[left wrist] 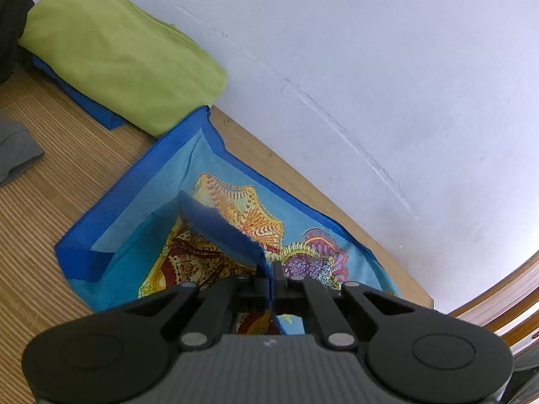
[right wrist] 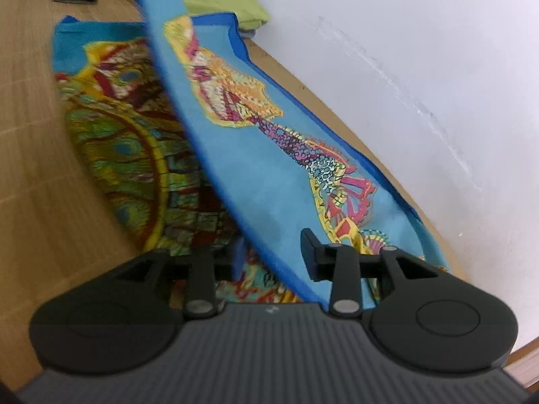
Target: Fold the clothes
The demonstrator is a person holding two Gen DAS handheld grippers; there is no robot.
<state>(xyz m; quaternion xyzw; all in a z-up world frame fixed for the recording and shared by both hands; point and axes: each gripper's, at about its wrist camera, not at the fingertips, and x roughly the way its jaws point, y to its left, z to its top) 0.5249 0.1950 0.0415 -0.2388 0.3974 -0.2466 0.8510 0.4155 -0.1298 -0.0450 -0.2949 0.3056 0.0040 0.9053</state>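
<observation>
Grippers: two; printed scarf (left wrist: 215, 181): one.

A wooden table (left wrist: 40, 222) with a fine striped grain runs its far edge close along a white wall (left wrist: 370, 67) marked by a faint scuffed line, while a wooden rail (left wrist: 505, 306) shows beyond the table's right corner.

Even daylight, fisheye curvature, right-view blur

- Left gripper (left wrist: 270, 274): jaws closed tight, pinching a fold of the blue cloth (left wrist: 222, 225).
- Right gripper (right wrist: 271, 256): jaws spread wide apart, cloth edge running between them.
</observation>
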